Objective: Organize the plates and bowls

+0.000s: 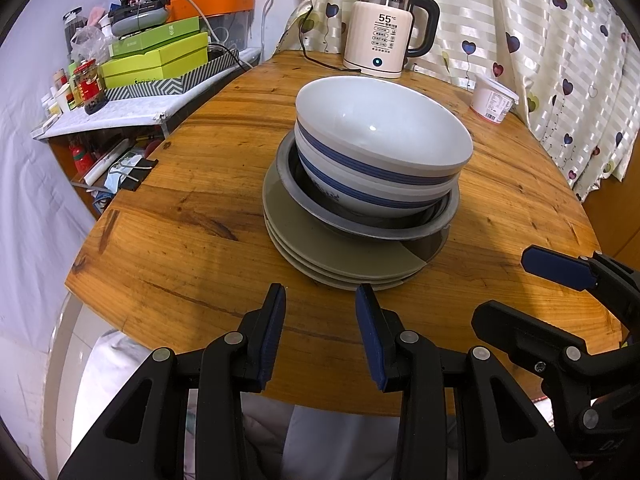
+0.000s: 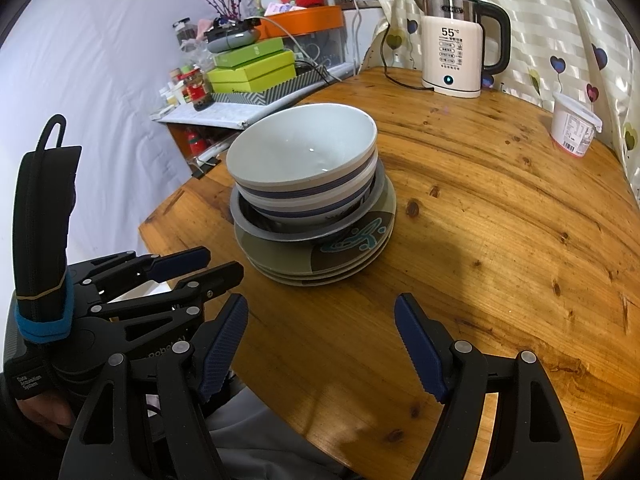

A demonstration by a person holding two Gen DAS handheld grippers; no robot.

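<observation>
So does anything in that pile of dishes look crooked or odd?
Yes. The two white blue-striped ceramic bowls lean to one side inside the grey metal basin, which sits off-centre on the olive-green plates. Nothing looks spilled or broken.

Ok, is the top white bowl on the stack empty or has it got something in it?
Empty. The top bowl shows a bare, glossy white inside in both wrist views, with only a light reflection.

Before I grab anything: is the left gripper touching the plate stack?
Apart. The left wrist view shows bare table between the left gripper and the plate stack.
</observation>
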